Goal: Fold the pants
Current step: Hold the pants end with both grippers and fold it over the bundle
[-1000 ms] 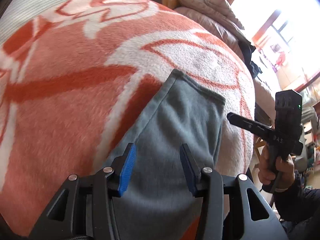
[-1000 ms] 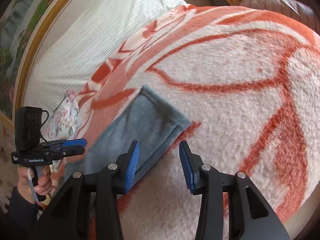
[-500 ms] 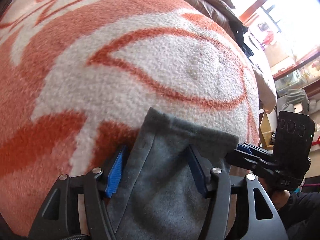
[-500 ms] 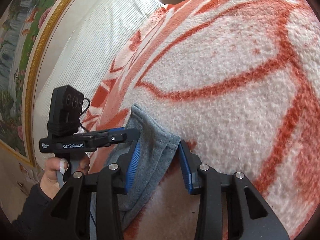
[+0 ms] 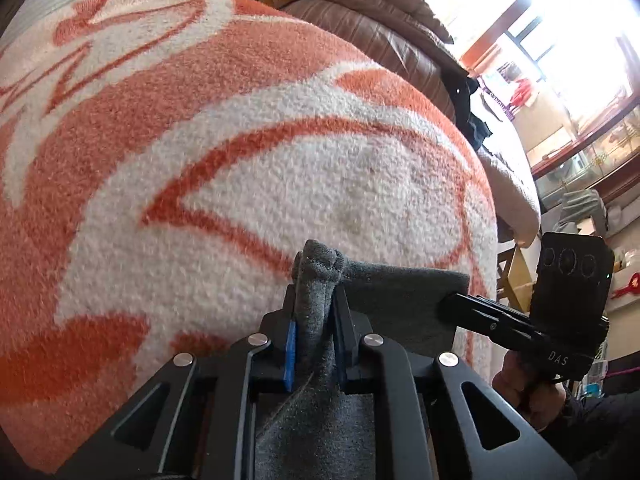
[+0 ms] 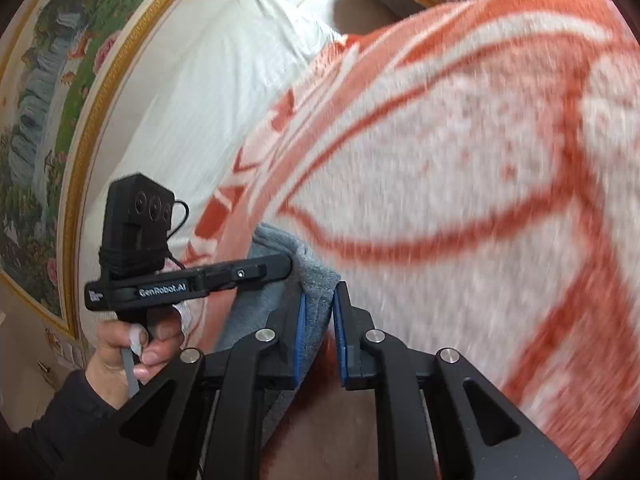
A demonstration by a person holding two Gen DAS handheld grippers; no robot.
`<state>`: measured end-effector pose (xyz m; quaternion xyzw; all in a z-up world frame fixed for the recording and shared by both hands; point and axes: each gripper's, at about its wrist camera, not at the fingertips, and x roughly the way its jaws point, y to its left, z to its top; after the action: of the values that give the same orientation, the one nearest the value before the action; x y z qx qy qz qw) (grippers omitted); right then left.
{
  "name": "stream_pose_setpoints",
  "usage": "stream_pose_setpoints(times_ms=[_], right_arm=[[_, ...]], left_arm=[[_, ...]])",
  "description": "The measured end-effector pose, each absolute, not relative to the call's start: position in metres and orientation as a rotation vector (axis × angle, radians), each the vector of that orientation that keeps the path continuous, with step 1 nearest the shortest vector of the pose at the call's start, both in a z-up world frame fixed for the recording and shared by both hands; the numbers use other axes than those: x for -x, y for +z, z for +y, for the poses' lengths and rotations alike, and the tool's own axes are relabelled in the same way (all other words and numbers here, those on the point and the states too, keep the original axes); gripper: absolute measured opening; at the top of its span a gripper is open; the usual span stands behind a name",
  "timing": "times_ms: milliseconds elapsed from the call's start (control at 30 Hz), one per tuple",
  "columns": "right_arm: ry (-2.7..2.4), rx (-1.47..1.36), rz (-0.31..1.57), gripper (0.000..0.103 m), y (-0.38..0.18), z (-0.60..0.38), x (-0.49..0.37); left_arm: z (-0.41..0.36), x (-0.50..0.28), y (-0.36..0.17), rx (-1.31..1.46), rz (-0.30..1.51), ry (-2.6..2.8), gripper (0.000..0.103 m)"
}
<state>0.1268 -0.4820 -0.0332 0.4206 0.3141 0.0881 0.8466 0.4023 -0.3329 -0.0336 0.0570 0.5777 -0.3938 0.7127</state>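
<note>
Grey pants (image 5: 400,300) lie on an orange-and-white blanket (image 5: 280,160), and only the hem end of a leg shows. My left gripper (image 5: 316,300) is closing, its pads pinching one hem corner into a bunched ridge. In the right wrist view my right gripper (image 6: 320,300) is closing on the other corner of the grey pants (image 6: 280,248), with the cloth between its blue pads. Each gripper shows in the other's view: the right gripper (image 5: 452,304) at the hem's right corner, the left gripper (image 6: 286,268) just left of mine. A hand (image 6: 128,344) holds the left handle.
The blanket (image 6: 460,160) covers a bed. A white striped sheet (image 6: 200,100) and a gold-framed painting (image 6: 48,100) are to its left. Brown quilts (image 5: 380,32) are piled at the far end. The bed's edge drops off at the right towards shelves (image 5: 580,168) and a bright window.
Both grippers moved forward onto the hem end of the pants. The left jaws went from wide around the cloth to pinched on it, bunching it. The right jaws narrowed onto the other corner.
</note>
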Motion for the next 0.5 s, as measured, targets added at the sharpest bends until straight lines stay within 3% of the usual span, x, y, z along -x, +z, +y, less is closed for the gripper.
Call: stream_pose_setpoints(times_ms=[167,500], right_arm=[[0.192,-0.893,0.671,0.014,-0.031,-0.489,-0.126],[0.357,-0.859,0.568,0.014,0.028,-0.452,-0.101]], left_arm=[[-0.335,-0.398,-0.031,-0.088,1.286,-0.882,0.01],[-0.267,-0.354,0.046,0.029,1.141,-0.927,0.009]])
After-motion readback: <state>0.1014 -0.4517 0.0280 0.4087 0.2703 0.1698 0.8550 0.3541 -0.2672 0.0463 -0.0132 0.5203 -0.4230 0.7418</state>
